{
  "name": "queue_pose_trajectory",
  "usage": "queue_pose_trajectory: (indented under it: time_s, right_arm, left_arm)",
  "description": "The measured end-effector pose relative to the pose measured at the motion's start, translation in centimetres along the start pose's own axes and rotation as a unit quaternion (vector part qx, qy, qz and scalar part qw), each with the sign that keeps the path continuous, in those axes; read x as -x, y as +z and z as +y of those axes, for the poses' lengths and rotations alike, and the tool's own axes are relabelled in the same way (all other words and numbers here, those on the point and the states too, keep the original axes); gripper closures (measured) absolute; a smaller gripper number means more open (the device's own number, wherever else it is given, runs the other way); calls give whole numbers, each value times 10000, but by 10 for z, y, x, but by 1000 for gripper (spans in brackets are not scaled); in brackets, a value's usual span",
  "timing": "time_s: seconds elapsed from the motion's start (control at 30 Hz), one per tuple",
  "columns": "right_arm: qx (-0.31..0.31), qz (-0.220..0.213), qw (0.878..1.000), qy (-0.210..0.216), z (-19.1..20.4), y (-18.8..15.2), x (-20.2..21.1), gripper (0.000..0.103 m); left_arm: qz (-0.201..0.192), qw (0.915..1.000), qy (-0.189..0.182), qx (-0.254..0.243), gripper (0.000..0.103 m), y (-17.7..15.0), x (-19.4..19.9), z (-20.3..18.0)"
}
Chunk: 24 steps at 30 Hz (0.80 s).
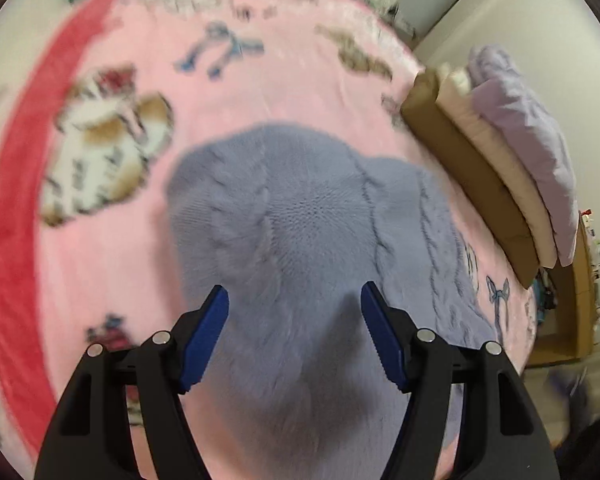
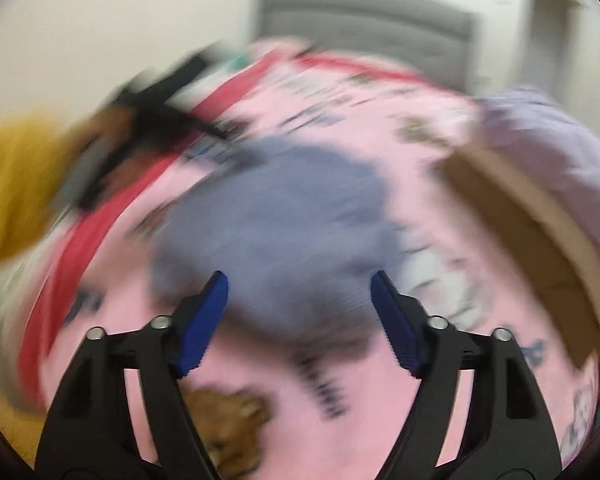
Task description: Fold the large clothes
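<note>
Right wrist view blurred; both jaws wide, empty; sweater [image 1: 300, 216] near edge cropped.

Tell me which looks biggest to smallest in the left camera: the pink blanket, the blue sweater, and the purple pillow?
1. pink blanket, fills most of the view.
2. blue sweater, though it lies closest to the camera, which enlarges it.
3. purple pillow, at the far edge, so probably bigger than it looks.

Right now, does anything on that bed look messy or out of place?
Only mildly. The blue-grey knit sweater lies bunched in a rounded heap on the pink blanket, not flat or squared. Both the left gripper and the right gripper stand open, holding nothing. No damage or spills show.
</note>
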State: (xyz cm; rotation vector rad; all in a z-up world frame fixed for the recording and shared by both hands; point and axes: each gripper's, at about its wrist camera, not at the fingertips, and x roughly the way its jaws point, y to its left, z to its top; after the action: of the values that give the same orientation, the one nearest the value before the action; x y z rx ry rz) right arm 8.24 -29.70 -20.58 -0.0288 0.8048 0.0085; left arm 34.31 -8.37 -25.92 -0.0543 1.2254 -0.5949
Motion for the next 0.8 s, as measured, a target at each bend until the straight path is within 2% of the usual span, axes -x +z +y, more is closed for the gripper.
queue_pose_trajectory:
  time_s: [0.07, 0.1, 0.13, 0.2, 0.27, 0.3, 0.4, 0.53, 0.6, 0.67, 0.73, 0.8]
  right_arm:
    - [-274, 360, 9989, 82, -20, 5, -20, 32]
    - [-455, 700, 9962, 260, -30, 6, -39, 37]
    - [-564, 925, 9930, 476, -35, 5, -53, 52]
    - [-655, 1080, 9883, 859, -37, 2, -70, 70]
    - [-544, 1341, 9858, 849, -32, -4, -85, 81]
    - [-436, 1538, 9834, 860, -29, -8, -90, 82]
    - [25, 1317, 9893, 623, -25, -4, -75, 85]
    - [397, 1032, 9939, 50, -42, 4, -53, 86]
    - [415, 1425, 9887, -216, -53, -8, -72, 86]
    - [22, 1983, 9800, -161, -64, -34, -96, 86]
    - [-121, 2121, 9771, -158, -63, -53, -111, 86]
    - [-42, 2182, 9756, -228, -59, -67, -123, 85]
  left_arm:
    - [-208, 9997, -14, 140, 35, -18, 20, 3]
    - [-182, 9995, -83, 251, 35, -28, 25, 5]
    - [-130, 9992, -160, 334, 35, -35, 26, 6]
    - [79, 9993, -143, 340, 35, -50, 18, 4]
    - [230, 9993, 19, 299, 35, -59, 6, 4]
    - [243, 9990, -44, 380, 35, -62, 2, 5]
    - [236, 9971, -147, 711, 35, -67, -8, 9]
    - [113, 9985, -4, 540, 35, -75, -11, 1]
    - [164, 9989, 53, 443, 34, -79, -16, -6]
    - [281, 9989, 247, 275, 30, -82, -25, -12]
    - [321, 9988, 285, 246, 24, -83, -29, -13]
    - [359, 9988, 188, 287, 22, -83, -32, -11]
